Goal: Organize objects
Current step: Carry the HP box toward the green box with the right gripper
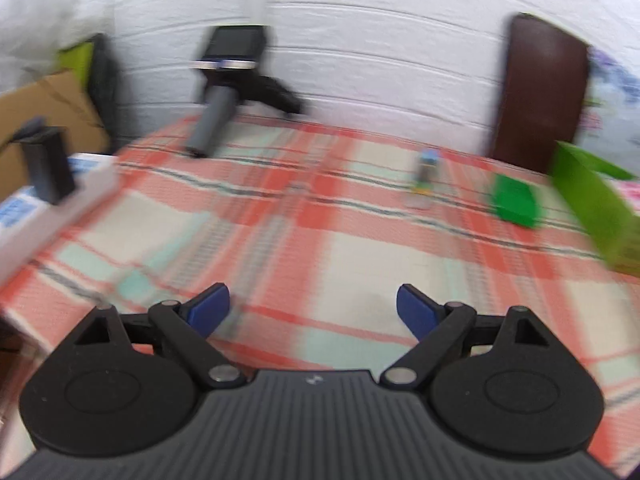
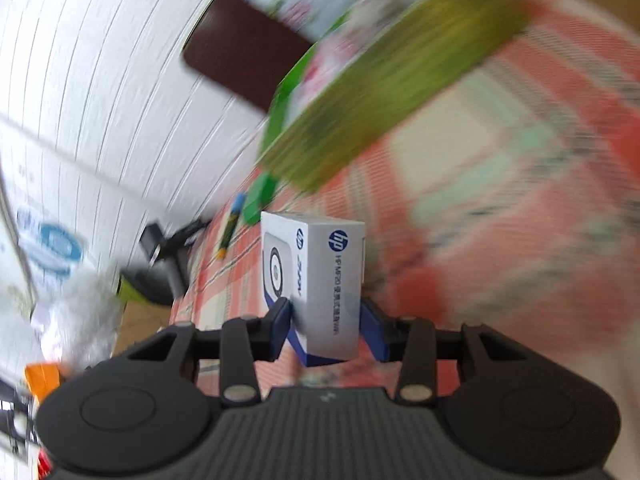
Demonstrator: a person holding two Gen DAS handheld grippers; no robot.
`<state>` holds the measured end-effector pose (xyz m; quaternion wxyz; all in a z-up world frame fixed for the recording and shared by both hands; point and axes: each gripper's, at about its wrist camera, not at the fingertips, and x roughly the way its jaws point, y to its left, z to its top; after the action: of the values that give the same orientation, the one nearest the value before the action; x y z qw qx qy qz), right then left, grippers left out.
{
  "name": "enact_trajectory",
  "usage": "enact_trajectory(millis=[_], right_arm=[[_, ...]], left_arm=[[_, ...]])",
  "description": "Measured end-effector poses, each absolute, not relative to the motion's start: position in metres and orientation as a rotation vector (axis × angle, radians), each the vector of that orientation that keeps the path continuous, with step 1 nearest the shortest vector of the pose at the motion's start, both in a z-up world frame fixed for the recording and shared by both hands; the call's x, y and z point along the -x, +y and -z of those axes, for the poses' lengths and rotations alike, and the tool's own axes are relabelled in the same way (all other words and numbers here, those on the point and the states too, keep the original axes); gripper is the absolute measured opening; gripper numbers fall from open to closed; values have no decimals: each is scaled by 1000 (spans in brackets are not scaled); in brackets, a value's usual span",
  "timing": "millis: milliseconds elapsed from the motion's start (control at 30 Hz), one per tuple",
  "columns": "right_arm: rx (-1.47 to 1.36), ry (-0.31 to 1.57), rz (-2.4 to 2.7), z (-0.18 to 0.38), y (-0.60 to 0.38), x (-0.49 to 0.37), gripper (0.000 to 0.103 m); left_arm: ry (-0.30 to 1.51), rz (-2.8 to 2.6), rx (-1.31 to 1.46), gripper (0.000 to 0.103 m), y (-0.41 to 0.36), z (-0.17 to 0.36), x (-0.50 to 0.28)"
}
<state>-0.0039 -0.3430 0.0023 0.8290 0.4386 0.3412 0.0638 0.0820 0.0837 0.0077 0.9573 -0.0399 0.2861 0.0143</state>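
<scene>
white hp box (image 2: 326, 280) clamped in right gripper (image 2: 326, 326) jaws, unplaced; left gripper (image 1: 313, 312) jaws apart (pen (image 1: 426, 172), green block (image 1: 514, 200) beside green bin (image 1: 592, 208) remaining).

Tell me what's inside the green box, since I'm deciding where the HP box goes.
In the green box, the right wrist view shows only blurred pink-and-white contents; its near wall hides the rest. The left wrist view shows nothing inside.

A woven checked tablecloth (image 1: 320, 240) covers the table, matt and finely ribbed. The right gripper (image 2: 326, 322), matt black plastic with smooth blue pads (image 2: 280, 320) and shiny metal pins, pinches a smooth printed cardboard box (image 2: 328, 280). Behind, the white wall (image 1: 380, 60) looks rough and grooved, and the brown chair back (image 1: 540, 92) has a slight leathery sheen.
</scene>
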Motion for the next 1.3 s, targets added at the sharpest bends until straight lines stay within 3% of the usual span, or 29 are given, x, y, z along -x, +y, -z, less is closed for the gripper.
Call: enact_trajectory(millis=[167, 267, 300, 333, 467, 533, 633, 867, 1000, 1300], right_arm=[[-927, 690, -24, 9, -368, 41, 49], [-862, 638, -21, 3, -371, 51, 70], [-793, 626, -4, -3, -368, 54, 81], [-709, 614, 9, -9, -364, 56, 82], [-440, 609, -28, -19, -349, 64, 83], [-371, 625, -42, -14, -343, 64, 83], [-335, 652, -47, -5, -340, 60, 83], [-190, 658, -59, 3, -321, 38, 84], [-38, 654, -20, 9, -300, 30, 82], [-30, 621, 4, 9, -305, 32, 67]], left_arm=[[595, 244, 42, 91, 4, -28, -72], [614, 411, 4, 91, -46, -39, -68], [625, 457, -4, 91, -61, -42, -68], [639, 500, -9, 91, -75, -43, -69], [698, 626, -26, 90, -119, -43, -72], [714, 658, -64, 81, -136, -40, -71], [761, 688, -89, 76, -150, -31, -74], [917, 809, 41, 78, -157, -13, -76], [877, 803, 33, 78, -157, -10, -62], [884, 799, 68, 74, -151, -11, -51]])
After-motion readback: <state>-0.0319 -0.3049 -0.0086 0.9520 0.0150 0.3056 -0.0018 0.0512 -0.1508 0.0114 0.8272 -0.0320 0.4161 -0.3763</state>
